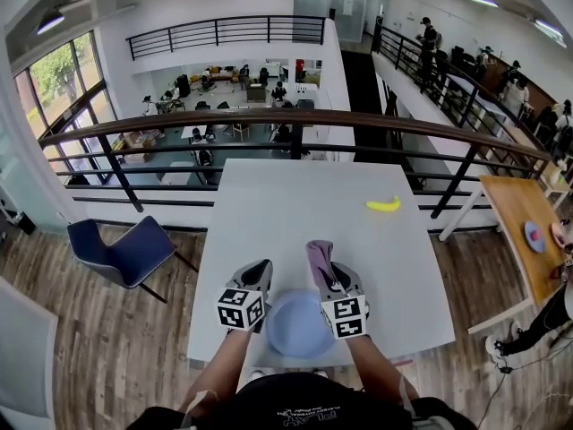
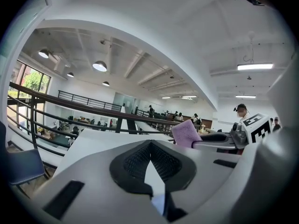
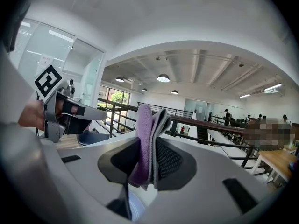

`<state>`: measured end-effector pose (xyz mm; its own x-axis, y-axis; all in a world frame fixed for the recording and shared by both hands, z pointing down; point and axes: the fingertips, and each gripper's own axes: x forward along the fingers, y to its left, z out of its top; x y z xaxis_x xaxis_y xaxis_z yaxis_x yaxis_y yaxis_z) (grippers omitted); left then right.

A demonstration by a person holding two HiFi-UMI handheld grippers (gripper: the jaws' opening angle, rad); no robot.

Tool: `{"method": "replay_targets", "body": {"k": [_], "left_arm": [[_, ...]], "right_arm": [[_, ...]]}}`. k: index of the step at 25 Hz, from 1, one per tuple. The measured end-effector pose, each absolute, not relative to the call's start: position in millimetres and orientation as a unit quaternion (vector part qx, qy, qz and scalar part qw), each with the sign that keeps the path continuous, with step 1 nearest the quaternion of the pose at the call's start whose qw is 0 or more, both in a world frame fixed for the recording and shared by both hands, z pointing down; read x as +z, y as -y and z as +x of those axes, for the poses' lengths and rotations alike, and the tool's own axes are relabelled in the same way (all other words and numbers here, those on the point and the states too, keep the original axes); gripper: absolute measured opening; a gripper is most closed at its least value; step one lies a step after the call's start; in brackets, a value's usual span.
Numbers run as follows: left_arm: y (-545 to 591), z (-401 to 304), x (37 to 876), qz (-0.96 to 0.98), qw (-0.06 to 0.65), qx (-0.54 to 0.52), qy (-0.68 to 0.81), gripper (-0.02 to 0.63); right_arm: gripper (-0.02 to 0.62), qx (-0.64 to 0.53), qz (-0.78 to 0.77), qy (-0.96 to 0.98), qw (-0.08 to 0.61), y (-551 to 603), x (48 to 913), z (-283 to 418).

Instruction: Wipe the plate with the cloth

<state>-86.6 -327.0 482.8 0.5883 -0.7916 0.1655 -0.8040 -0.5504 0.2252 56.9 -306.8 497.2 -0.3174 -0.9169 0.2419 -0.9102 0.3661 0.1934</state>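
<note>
One white table (image 1: 295,195) fills the middle of the head view, with a dark railing (image 1: 269,119) behind its far edge and a blue chair (image 1: 125,251) on the wood floor at its left. At the table's near edge, close to the person, lies the round, pale blue plate (image 1: 297,325). The left gripper (image 2: 150,146) is just beside the plate's left rim. Its jaws are closed together at the tips and grasp nothing. The right gripper (image 3: 148,148) is at the plate's right side. Its jaws are clenched on the cloth (image 3: 144,125), a folded purple piece that stands up out of the pads, near the plate's far right rim. Whether the cloth touches the plate, I cannot tell. A yellow banana (image 1: 383,205) lies well apart from them, toward the table's far right.
</note>
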Motion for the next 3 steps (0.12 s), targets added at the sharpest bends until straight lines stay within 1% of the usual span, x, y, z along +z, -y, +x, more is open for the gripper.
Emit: {"method": "replay_targets", "body": {"k": [3], "left_arm": [[324.8, -83.7, 483.1, 0.881, 0.141, 0.023, 0.451, 0.014]], "right_arm": [[0.107, -0.008, 0.562, 0.812, 0.158, 304.9, 497.7, 58.3]]}}
